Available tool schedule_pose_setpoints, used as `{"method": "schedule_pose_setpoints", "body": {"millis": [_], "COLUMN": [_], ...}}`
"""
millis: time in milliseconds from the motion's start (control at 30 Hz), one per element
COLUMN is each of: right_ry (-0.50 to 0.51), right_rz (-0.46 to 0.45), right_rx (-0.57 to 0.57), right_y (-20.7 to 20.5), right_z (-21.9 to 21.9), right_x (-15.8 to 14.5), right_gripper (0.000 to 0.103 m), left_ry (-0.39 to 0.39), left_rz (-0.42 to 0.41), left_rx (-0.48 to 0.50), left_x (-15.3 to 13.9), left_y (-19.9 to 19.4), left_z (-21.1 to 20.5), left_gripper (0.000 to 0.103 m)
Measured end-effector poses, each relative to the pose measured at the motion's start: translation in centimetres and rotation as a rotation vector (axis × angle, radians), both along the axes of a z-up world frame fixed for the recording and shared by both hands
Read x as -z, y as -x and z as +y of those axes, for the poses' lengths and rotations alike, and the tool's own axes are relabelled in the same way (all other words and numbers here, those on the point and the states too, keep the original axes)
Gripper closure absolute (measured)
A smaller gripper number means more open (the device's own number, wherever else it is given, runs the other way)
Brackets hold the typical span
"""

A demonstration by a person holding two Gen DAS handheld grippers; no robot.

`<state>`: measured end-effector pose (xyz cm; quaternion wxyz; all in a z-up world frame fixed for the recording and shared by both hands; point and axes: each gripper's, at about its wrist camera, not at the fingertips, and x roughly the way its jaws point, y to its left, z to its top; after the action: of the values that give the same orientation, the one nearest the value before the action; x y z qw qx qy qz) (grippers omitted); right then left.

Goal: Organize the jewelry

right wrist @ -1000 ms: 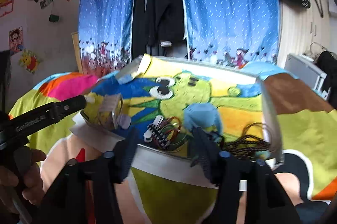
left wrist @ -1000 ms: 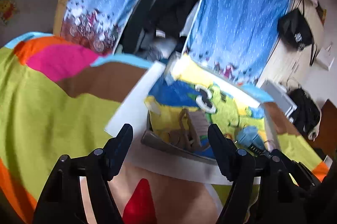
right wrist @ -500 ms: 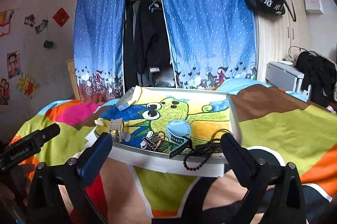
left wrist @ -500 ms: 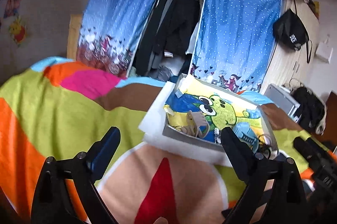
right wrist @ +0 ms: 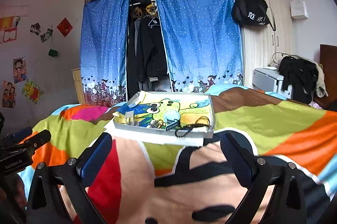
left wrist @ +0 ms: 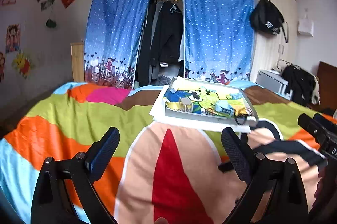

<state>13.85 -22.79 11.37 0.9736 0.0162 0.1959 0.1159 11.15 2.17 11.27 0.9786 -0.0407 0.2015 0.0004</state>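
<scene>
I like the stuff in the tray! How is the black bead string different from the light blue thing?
The black bead string is thin, dark and droops over the tray's front wall; the light blue thing is chunky, pale and sits wholly inside. The string lies further right. Both lie on the cartoon picture lining the tray.

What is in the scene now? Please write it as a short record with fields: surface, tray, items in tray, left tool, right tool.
surface: bed with a colourful blanket
tray: shallow grey tray lined with a cartoon picture, resting on white paper
items in tray: light blue piece, black bead string hanging over the near rim, small beige item at the left end
left tool: left tool open, holding nothing, short of the tray
right tool: right tool open, holding nothing, short of the tray
</scene>
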Motion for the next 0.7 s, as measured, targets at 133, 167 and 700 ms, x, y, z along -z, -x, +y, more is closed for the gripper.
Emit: {"method": "schedule_pose_setpoints", "body": {"millis": [133, 167, 700], "right_ry": [-0.003, -0.001, 0.003], "right_rz": [-0.024, -0.031, -0.080], "right_rx": [-0.003, -0.001, 0.019], "right_y": [4.0, 5.0, 12.1], "right_z": [-0.1, -0.2, 0.3], "right_x": [-0.1, -0.1, 2.1], "right_gripper": [0.000, 0.000, 0.000], "left_ry": [-0.002, -0.007, -0.114], "left_rz": [0.002, 0.003, 0.018], "left_rx": [0.021, 0.032, 0.081], "left_x": [0.0, 0.0, 3.2], "left_y": [3.8, 4.4, 10.1], "left_z": [-0.4, -0.4, -2.6], "left_gripper": [0.008, 0.008, 0.008]}}
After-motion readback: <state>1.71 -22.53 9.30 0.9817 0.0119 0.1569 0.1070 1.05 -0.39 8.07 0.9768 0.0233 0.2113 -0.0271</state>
